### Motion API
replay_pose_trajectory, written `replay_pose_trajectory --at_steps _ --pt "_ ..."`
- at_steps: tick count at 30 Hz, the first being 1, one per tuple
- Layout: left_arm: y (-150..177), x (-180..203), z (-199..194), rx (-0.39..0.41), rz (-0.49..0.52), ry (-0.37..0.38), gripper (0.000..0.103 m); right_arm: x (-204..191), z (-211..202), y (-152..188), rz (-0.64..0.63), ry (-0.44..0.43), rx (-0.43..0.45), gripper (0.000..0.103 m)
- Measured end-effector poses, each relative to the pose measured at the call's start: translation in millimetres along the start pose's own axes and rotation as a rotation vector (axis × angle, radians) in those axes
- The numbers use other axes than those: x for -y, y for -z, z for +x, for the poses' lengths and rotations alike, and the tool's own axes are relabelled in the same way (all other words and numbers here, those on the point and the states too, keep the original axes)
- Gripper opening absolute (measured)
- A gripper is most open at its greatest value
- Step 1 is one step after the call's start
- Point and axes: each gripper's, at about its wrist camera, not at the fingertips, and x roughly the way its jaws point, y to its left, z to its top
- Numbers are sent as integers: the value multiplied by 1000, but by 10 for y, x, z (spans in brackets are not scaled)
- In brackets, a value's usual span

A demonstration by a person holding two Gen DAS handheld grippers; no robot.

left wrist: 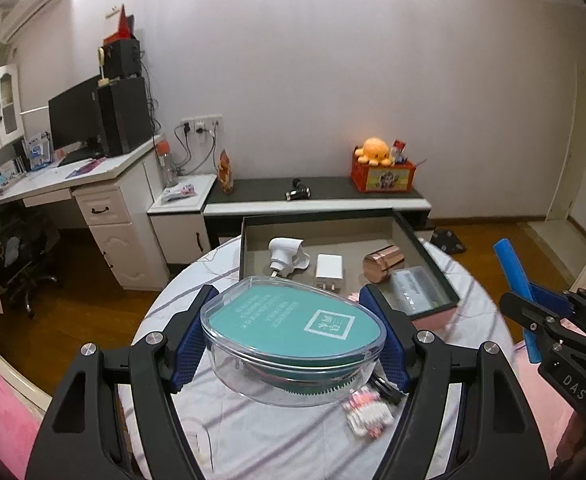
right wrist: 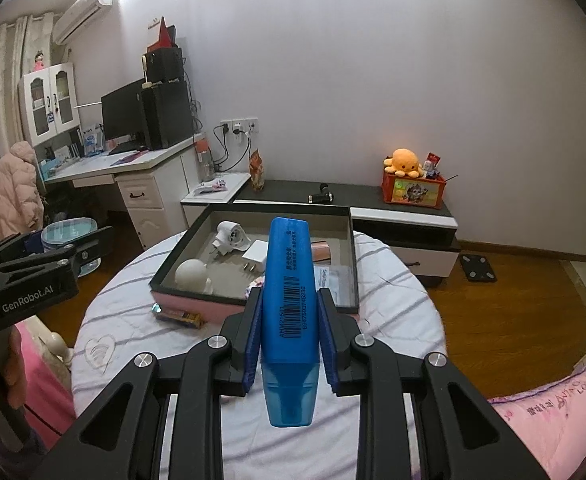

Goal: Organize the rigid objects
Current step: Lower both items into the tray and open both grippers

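Observation:
My left gripper (left wrist: 289, 300) is shut on a clear oval plastic case (left wrist: 293, 332) with a teal insert, its blue pads (left wrist: 191, 340) pressing both sides above the round table (left wrist: 253, 432). Between the pads of my right gripper (right wrist: 290, 294), which is shut on it, stands a blue highlighter (right wrist: 289, 280) with a barcode, pointing forward. Ahead on the table lies a shallow dark-rimmed box (left wrist: 425, 256) holding a white plug adapter (left wrist: 287, 254), a white charger (left wrist: 329, 270), a copper cylinder (left wrist: 383, 266) and a clear packet (left wrist: 417, 286). The right wrist view also shows a white round figure (right wrist: 191, 274) in the box (right wrist: 181, 240).
On the striped cloth lie a pink-and-white packet (left wrist: 367, 408) under the case and a battery pack (right wrist: 181, 316) by the box's near edge. A low dark-topped cabinet (left wrist: 325, 192) stands behind, a white desk (left wrist: 93, 184) to the left, and pink bedding (right wrist: 553, 412) at the right.

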Motion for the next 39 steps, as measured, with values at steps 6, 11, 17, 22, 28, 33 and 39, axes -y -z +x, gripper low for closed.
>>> replay_pose_trajectory --at_steps 6,11,17,22,28,33,39 --pt "-140 69 693 -121 42 25 74 91 758 -113 25 -38 -109 26" --pt "-185 155 1169 -204 80 46 74 135 1205 -160 20 -39 -180 27" --pt "-134 176 1483 -256 95 48 74 150 1515 -151 26 -25 -231 27" --pt "-119 139 1521 -252 89 40 76 132 1614 -142 31 -28 -255 27" --pt "-136 -2 1486 -244 38 29 102 163 1553 -170 46 33 -219 66" --pt "-108 -50 1478 -250 32 6 102 192 1498 -182 47 35 -214 66" --pt "-95 -103 1383 -243 19 -6 102 211 1414 -174 52 42 -210 66"
